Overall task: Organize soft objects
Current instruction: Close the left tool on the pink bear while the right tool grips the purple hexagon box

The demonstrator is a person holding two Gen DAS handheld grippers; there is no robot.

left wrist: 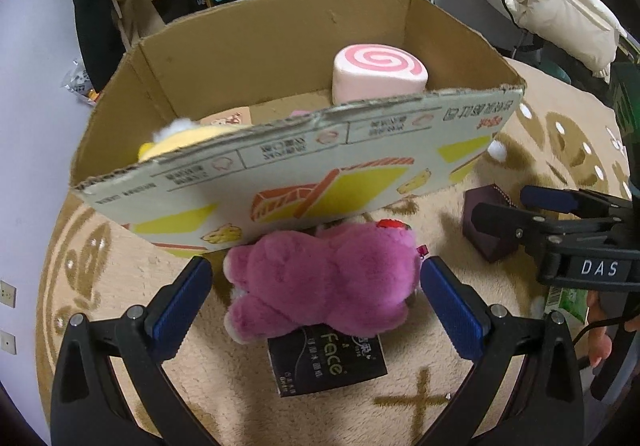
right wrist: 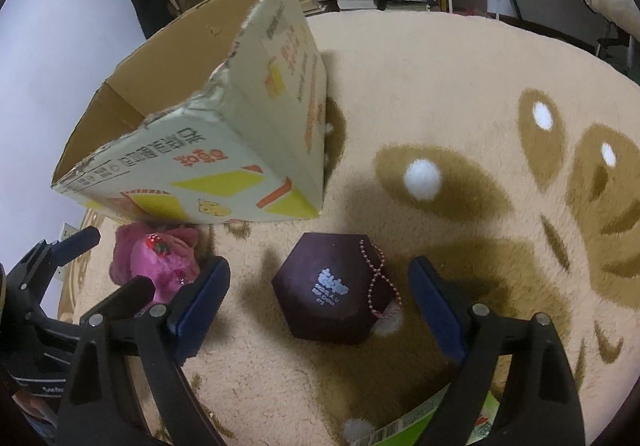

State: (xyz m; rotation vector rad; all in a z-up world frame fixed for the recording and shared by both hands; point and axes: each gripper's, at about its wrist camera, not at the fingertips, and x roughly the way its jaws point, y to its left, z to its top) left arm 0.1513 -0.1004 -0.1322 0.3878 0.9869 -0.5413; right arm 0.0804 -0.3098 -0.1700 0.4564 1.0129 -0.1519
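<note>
A cluttered room with shelves and hung coats surrounds a beige patterned rug point(right wrist: 400, 58). One pink plush bear point(left wrist: 324, 278) lies on a black packet point(left wrist: 328, 362) reading "Face", between the left gripper point(left wrist: 316, 298) fingers, which stand released on either side. Beyond them one cardboard box point(left wrist: 280, 174) (Chinese print outside) blocks the way, holding one pink swirl cushion point(left wrist: 380, 72). The right gripper point(right wrist: 318, 306) fingers, spread wide and untouching, flank one dark hexagonal box point(right wrist: 332, 290) with small unreadable print.
</note>
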